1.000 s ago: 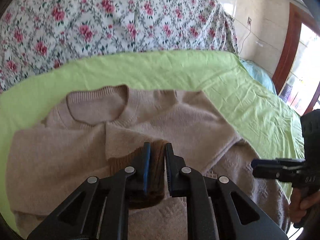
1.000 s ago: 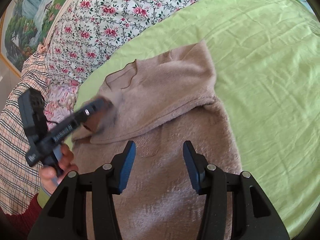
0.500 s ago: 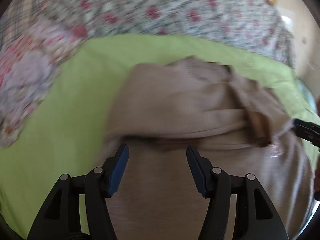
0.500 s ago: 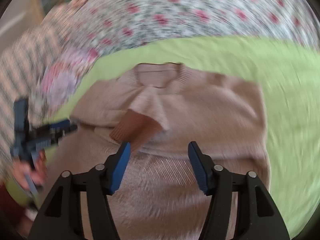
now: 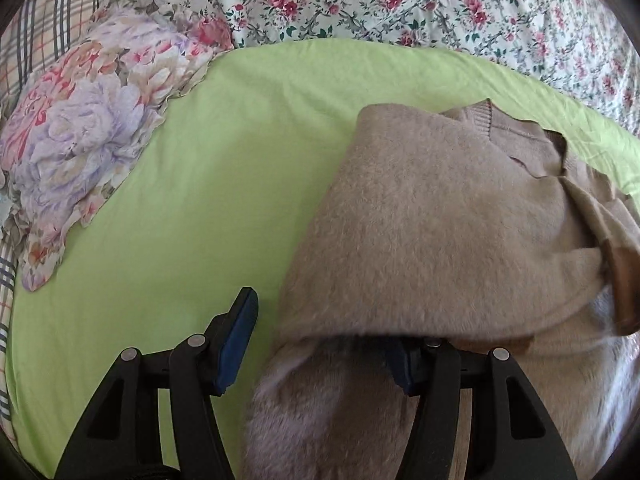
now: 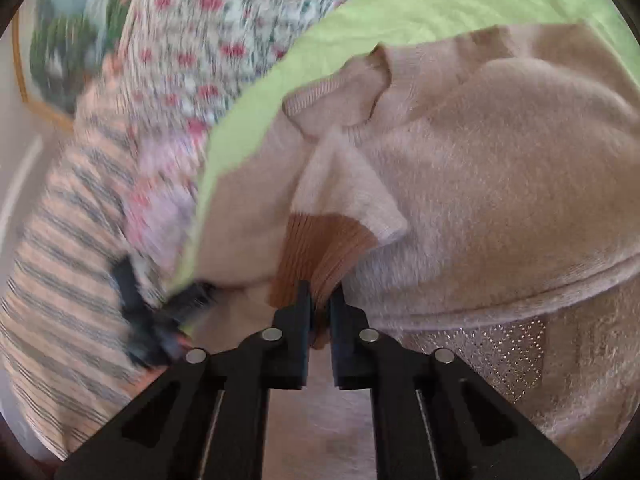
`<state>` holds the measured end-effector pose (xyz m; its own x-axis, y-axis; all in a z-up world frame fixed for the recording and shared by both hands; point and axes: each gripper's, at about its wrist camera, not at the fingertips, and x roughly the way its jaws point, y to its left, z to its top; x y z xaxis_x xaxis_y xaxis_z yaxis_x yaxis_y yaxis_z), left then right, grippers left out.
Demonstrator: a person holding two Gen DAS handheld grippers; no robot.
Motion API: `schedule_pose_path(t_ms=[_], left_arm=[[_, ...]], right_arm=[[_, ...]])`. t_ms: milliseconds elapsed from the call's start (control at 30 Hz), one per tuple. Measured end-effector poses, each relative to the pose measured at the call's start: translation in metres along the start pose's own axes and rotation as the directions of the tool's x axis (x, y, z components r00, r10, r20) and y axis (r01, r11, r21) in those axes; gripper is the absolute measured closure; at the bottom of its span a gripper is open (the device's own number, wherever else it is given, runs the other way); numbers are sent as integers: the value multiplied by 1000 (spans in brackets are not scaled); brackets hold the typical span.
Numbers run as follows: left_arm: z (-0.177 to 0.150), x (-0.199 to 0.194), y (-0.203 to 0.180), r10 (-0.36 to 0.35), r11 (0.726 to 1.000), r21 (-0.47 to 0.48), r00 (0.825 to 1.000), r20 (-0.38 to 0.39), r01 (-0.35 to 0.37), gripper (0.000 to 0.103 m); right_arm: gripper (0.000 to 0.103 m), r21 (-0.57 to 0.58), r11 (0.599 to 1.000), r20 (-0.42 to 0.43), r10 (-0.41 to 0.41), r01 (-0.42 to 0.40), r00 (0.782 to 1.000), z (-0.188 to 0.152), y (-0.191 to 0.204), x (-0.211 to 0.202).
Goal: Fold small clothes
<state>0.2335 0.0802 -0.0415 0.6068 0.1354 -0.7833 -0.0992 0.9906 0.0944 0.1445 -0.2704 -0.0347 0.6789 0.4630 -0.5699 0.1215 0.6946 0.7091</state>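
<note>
A beige knit sweater [image 5: 440,216] lies on the green sheet [image 5: 224,184], sleeves folded across its chest, neckline at the far end. Its brown ribbed cuff [image 6: 320,248] lies over the middle. My left gripper [image 5: 320,344] is open at the sweater's left edge; its left finger [image 5: 236,344] shows over the sheet, the right one is partly hidden under the folded sleeve. My right gripper [image 6: 320,312] is shut on the brown cuff. The sweater also fills the right wrist view [image 6: 500,168]. The left gripper shows blurred at the left of the right wrist view [image 6: 160,312].
A floral quilt [image 5: 400,0] lies along the far side of the sheet. A flowered pillow [image 5: 84,128] and a plaid cover [image 5: 36,40] lie at the left.
My left gripper let go of the brown cuff, opened and swung to the sweater's left edge. My right gripper moved in and shut on the cuff.
</note>
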Motion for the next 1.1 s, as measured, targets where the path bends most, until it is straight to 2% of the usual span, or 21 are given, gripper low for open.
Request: schedule_pose_path(t_ms=[67,133,200,267,367,400,500,567,633,667,700,767,800,833,867,900,933,967,1033,1100], left_arm=[[1,-4,4,32,999,-27,999,17,-32,54],[1,-10,12,62,995,-75,998,30,-59,54],[-4,-13,17,57,991,-124,998,35,-53,51],[-9,-15,14,57,989,-135,998,34,-52,48],[-14,-16,2,84,993,-91,996,30,-81,48],[-14,-18,-1,92,993,-83,995,38,-89,48],[-17,-19,4,76,993,-97,997,32,-73,43],[-21,-18,9,56,992,-119,998,27,-52,43],[-23,-18,15,31,988,-152,999,31,-26,41],[-24,-18,17,26,987,-162,999,33,-20,40],[-24,-17,18,21,985,-171,999,34,-15,39],[-25,-17,18,17,984,-176,999,38,-10,39],[-25,-17,18,18,984,-176,999,39,-10,39],[-25,-17,17,18,984,-176,999,41,-10,38],[-25,-16,17,19,984,-175,999,43,-11,39],[-25,-16,17,19,985,-174,999,46,-11,38],[-25,-17,17,16,985,-174,999,52,-7,38],[-26,-18,17,11,984,-176,998,56,-1,38],[-27,-19,19,-5,982,-186,998,64,17,38],[-28,-20,21,-19,980,-196,997,73,33,38]], right_arm=[[95,47,998,120,43,-49,992,4,0,-31],[95,157,978,250,97,-139,963,6,-19,-68],[95,262,951,334,67,-162,940,5,-46,-93],[95,311,944,337,-4,-107,942,3,-61,-97],[95,427,902,298,-68,-69,952,-4,-88,-88],[95,444,896,269,-114,-18,956,-6,-91,-84],[92,438,895,237,-206,85,949,-11,-85,-84],[82,385,911,250,-258,149,933,-16,-69,-91],[74,255,936,291,-314,243,904,-16,-41,-102],[63,196,942,313,-324,273,893,-13,-25,-103],[55,130,949,339,-316,288,886,-10,-9,-104],[49,15,954,355,-284,298,891,2,19,-94],[45,-59,957,333,-249,283,910,10,36,-81],[41,-124,963,277,-197,238,941,20,48,-63],[31,-174,976,154,-101,128,983,35,60,-32],[28,-181,982,70,-38,50,997,44,67,-8],[28,-175,984,-21,29,-32,999,55,71,20],[28,-162,983,-112,71,-89,991,66,75,52],[27,-183,982,-234,9,-54,972,83,85,109],[27,-179,982,-337,-11,-53,942,94,88,159]])
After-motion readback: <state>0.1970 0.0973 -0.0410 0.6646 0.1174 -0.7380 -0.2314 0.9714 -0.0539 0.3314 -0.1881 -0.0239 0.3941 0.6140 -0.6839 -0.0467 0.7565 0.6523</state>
